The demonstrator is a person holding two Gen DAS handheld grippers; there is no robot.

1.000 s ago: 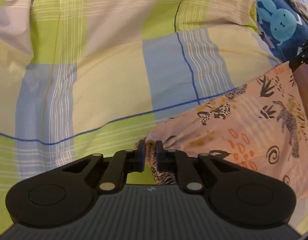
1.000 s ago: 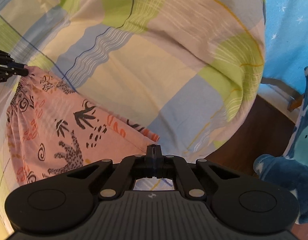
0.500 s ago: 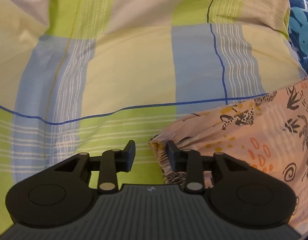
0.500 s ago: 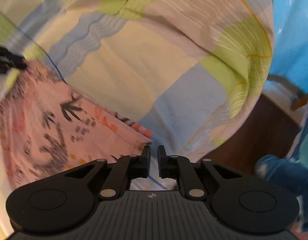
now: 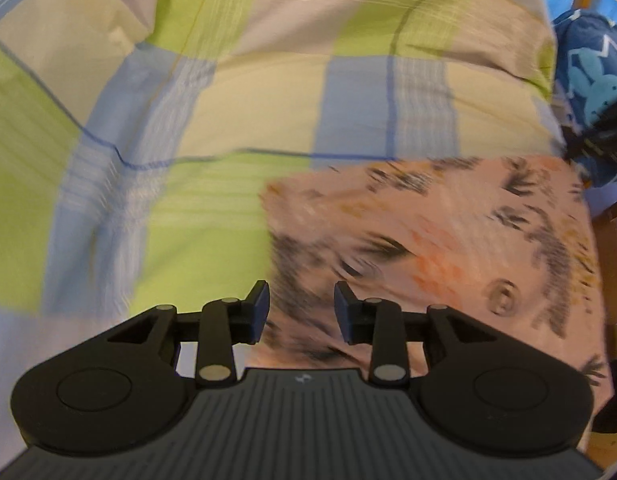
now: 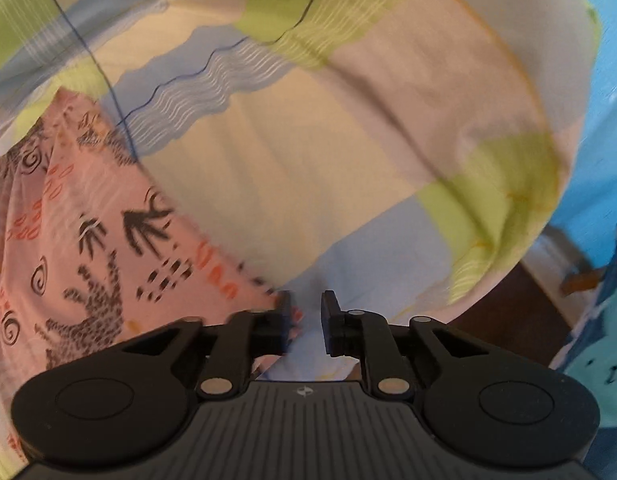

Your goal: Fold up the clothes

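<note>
Both claws open, nothing gripped. My left claw point(image 5: 301, 308) hovers w/ jaws spread over the near left edge of the pink animal-print garment point(image 5: 440, 240), which lies flat on the checked bedsheet point(image 5: 228, 112). My right claw point(image 6: 306, 318) sits at the garment's point(image 6: 80, 240) corner, left jaw just over the fabric edge. Frames blurry. Blue bunny pillow point(image 5: 592, 76) beyond the sheet.
</note>
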